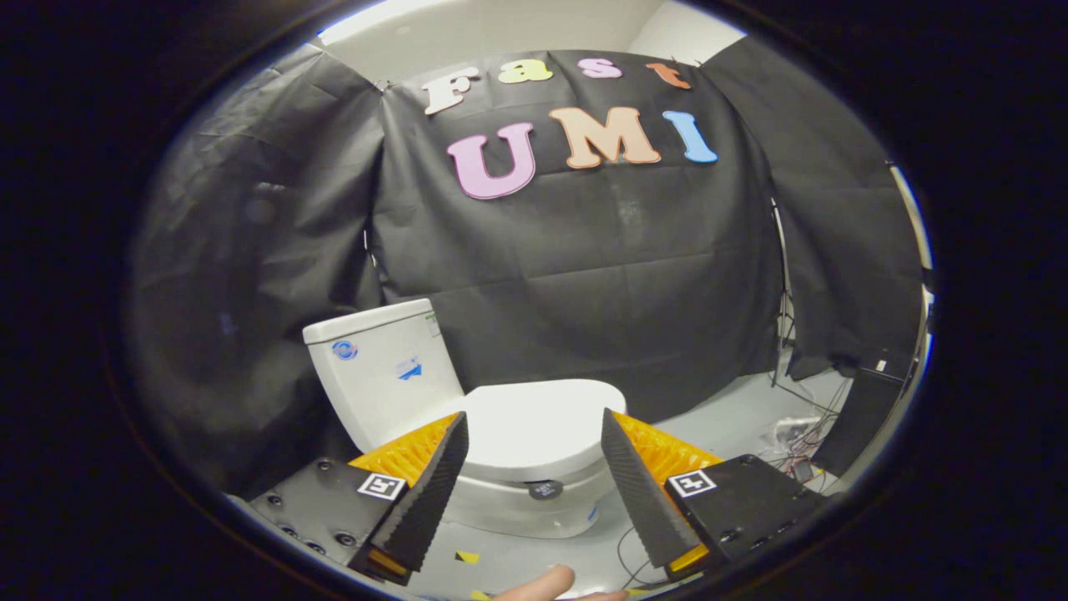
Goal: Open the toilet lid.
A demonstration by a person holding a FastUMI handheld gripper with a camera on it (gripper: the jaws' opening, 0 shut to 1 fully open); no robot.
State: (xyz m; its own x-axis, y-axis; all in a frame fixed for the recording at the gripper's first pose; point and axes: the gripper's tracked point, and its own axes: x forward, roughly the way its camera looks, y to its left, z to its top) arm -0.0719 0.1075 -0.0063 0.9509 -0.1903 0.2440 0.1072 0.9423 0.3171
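Observation:
A white toilet stands on the grey floor against the black cloth wall, with its tank [384,367] at the back left. Its white lid [538,426] lies flat and closed over the bowl [534,509]. My gripper [534,434] hovers above and in front of the toilet with its fingers wide apart and nothing between them. The lid shows in the gap between the two fingertips and lies beyond them. A dark round button or tag [545,489] sits on the bowl's front just under the lid's rim.
Loose cables [793,434] and a dark box [859,417] lie on the floor to the right of the toilet. A metal stand pole [783,309] rises by the cloth on the right. A person's fingertip [542,584] shows below the fingers. Yellow tape marks [467,557] dot the floor.

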